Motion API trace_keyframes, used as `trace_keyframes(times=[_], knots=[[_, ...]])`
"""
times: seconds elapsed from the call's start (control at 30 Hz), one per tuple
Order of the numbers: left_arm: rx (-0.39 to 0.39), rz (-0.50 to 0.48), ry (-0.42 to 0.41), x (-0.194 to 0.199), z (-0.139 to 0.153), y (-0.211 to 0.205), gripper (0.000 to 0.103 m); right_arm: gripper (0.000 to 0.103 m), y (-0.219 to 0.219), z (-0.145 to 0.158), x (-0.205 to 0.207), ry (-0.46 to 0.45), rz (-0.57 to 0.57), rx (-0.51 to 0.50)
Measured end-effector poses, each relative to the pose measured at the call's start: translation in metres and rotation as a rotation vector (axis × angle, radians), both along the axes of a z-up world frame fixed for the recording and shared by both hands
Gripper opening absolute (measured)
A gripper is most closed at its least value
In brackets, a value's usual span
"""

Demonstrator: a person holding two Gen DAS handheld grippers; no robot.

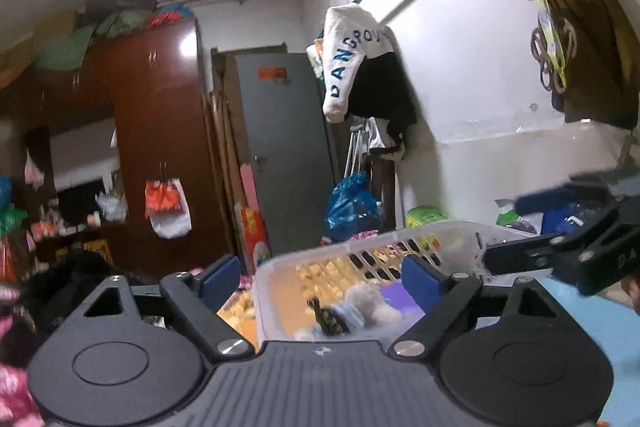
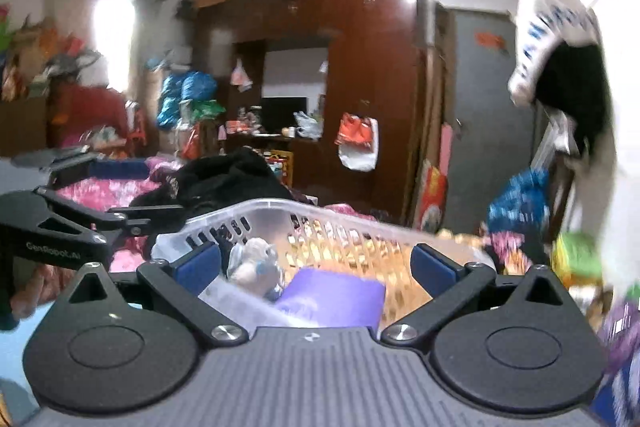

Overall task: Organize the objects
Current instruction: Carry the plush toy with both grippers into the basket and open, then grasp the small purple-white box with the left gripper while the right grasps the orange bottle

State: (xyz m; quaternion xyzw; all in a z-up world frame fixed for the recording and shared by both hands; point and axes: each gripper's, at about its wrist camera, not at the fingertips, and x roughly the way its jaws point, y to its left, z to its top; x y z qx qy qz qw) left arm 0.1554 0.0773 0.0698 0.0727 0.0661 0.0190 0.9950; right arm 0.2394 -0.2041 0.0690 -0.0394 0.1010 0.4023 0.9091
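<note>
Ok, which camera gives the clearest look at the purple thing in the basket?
The right wrist view: the purple thing lies broad and unobstructed in the basket. In the left wrist view only a sliver shows, behind a claw finger.

Basket (image 2: 280, 205) rim between both spread tongs

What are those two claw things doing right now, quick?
Left gripper: open, holding nothing, at the plastic basket.
Right gripper: open, holding nothing, over the same basket.

Translucent white slotted basket (image 2: 280, 211), purple box (image 2: 332, 297), perhaps pale blue-white plush (image 2: 256, 259), blue-padded tongs (image 1: 320, 277).
</note>
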Motion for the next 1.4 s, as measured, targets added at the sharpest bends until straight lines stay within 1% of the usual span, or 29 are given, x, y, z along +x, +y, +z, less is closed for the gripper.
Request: trace_keyframes(times=[0.03, 0.1, 0.2, 0.27, 0.33, 0.37, 0.4, 0.47, 0.53, 0.63, 0.77, 0.87, 0.93, 0.97, 1.0, 1.03, 1.07, 1.13, 1.27, 1.4], knots=[[-0.018, -0.016, 0.008, -0.008, -0.002, 0.000, 0.090, 0.103, -0.009, -0.004, -0.004, 0.045, 0.008, 0.022], [-0.030, -0.040, 0.029, -0.029, -0.013, -0.002, 0.090, 0.103, -0.031, -0.023, -0.018, 0.120, 0.042, 0.047], [-0.031, -0.049, 0.061, -0.059, -0.038, -0.006, 0.090, 0.103, -0.057, -0.057, -0.038, 0.168, 0.048, 0.062], [-0.058, -0.057, 0.064, -0.078, -0.055, -0.007, 0.090, 0.103, -0.070, -0.079, -0.050, 0.215, 0.039, 0.078], [-0.078, -0.071, 0.085, -0.090, -0.069, -0.009, 0.090, 0.103, -0.075, -0.093, -0.059, 0.266, 0.056, 0.096], [-0.073, -0.079, 0.096, -0.094, -0.076, -0.012, 0.090, 0.103, -0.075, -0.094, -0.060, 0.276, 0.068, 0.104], [-0.069, -0.080, 0.100, -0.097, -0.081, -0.015, 0.090, 0.103, -0.071, -0.095, -0.061, 0.277, 0.078, 0.102], [-0.079, -0.083, 0.113, -0.101, -0.091, -0.017, 0.090, 0.103, -0.058, -0.091, -0.062, 0.248, 0.076, 0.071], [-0.089, -0.098, 0.149, -0.099, -0.097, -0.015, 0.090, 0.103, -0.045, -0.088, -0.066, 0.215, 0.062, 0.048], [-0.101, -0.096, 0.172, -0.096, -0.106, -0.016, 0.090, 0.103, -0.029, -0.087, -0.068, 0.203, 0.062, 0.034], [-0.113, -0.111, 0.199, -0.093, -0.120, -0.016, 0.090, 0.101, -0.021, -0.087, -0.066, 0.197, 0.039, 0.024], [-0.107, -0.101, 0.194, -0.091, -0.123, -0.018, 0.090, 0.094, -0.017, -0.088, -0.063, 0.200, 0.021, 0.009], [-0.112, -0.101, 0.190, -0.093, -0.125, -0.017, 0.090, 0.083, -0.017, -0.092, -0.065, 0.206, 0.012, 0.000], [-0.114, -0.105, 0.187, -0.093, -0.124, -0.017, 0.085, 0.079, -0.017, -0.093, -0.064, 0.212, 0.014, 0.000], [-0.116, -0.109, 0.185, -0.094, -0.124, -0.017, 0.076, 0.070, -0.016, -0.097, -0.069, 0.214, 0.012, -0.007], [-0.114, -0.112, 0.185, -0.094, -0.125, -0.017, 0.071, 0.063, -0.015, -0.098, -0.071, 0.210, 0.003, -0.017], [-0.111, -0.110, 0.180, -0.095, -0.125, -0.018, 0.068, 0.060, -0.015, -0.099, -0.071, 0.204, -0.004, -0.023], [-0.116, -0.109, 0.172, -0.095, -0.125, -0.017, 0.067, 0.060, -0.020, -0.100, -0.071, 0.205, 0.009, -0.004], [-0.114, -0.108, 0.145, -0.100, -0.124, -0.018, 0.066, 0.059, -0.026, -0.099, -0.078, 0.159, 0.014, -0.012], [-0.115, -0.114, 0.112, -0.106, -0.119, -0.017, 0.066, 0.058, -0.035, -0.093, -0.082, 0.130, 0.026, 0.011]])
